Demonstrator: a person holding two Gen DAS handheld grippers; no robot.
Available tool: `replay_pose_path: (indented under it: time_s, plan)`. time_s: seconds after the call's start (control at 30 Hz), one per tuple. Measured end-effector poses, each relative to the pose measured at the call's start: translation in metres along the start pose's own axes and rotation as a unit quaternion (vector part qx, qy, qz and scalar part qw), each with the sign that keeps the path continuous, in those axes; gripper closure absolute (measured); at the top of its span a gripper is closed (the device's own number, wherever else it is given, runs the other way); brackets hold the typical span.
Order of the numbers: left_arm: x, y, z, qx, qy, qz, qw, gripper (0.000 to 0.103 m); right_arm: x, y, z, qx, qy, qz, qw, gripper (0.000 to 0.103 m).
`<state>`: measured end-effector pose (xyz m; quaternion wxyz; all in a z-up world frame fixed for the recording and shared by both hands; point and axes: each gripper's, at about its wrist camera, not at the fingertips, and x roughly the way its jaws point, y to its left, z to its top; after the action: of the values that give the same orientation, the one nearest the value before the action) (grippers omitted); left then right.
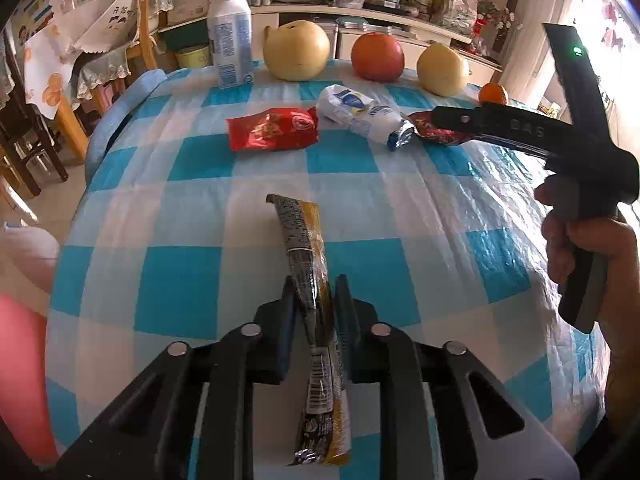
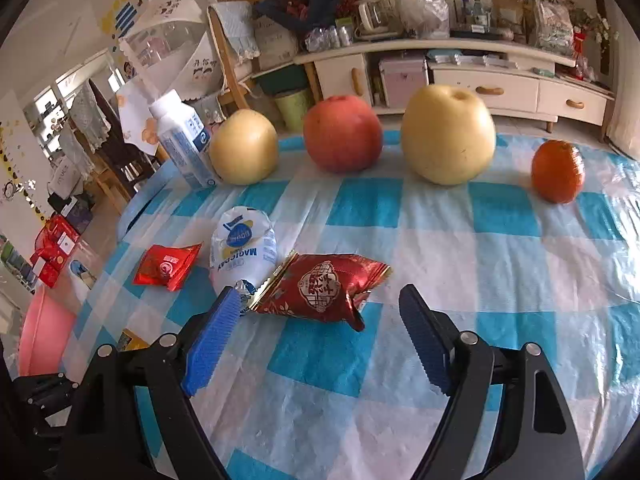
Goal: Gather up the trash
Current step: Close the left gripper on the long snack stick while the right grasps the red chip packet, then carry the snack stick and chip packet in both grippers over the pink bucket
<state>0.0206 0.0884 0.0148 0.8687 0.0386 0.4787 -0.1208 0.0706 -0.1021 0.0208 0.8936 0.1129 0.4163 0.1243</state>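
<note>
- Left gripper (image 1: 314, 300) pinching black-and-yellow wrapper (image 1: 308, 272); could slip out, film being slick.
- Right gripper (image 2: 320, 320) spread around dark red wrapper (image 2: 320, 288); might catch white packet (image 2: 244, 252) too.

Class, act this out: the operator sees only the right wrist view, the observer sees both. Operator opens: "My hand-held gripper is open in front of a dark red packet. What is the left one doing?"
Observer: The left hand-held gripper is shut on a long black-and-yellow wrapper.
Operator: Is that wrapper off the table?
Observer: I cannot tell; its far end shows against the checked cloth.
Operator: How does my right hand-held gripper look from there?
Observer: Its finger reaches in from the right and covers part of the dark red packet, beside the white packet.
</note>
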Motion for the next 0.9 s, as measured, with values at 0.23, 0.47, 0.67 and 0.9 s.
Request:
replay_pose_path:
  time_s: [0.23,0.47,0.67,0.9]
  plan:
    - [0.003,-0.005,0.002,0.008,-0.010,-0.007,0.9999,0.086,0.007,-0.010,0.001,0.025,0.006,0.012,1.000,0.022]
    - [0.005,-0.007,0.003,0.010,-0.019,-0.023,0.9995,0.087,0.009,-0.007,0.003,0.015,0.009,-0.003,1.000,0.028]
    - [0.006,-0.007,0.003,0.010,-0.023,-0.031,0.9992,0.088,0.011,-0.002,0.003,0.001,0.015,-0.005,1.000,0.055]
    - [0.005,-0.004,0.002,0.003,-0.024,-0.039,0.9990,0.088,0.002,0.009,-0.004,-0.032,0.002,-0.026,0.999,0.064]
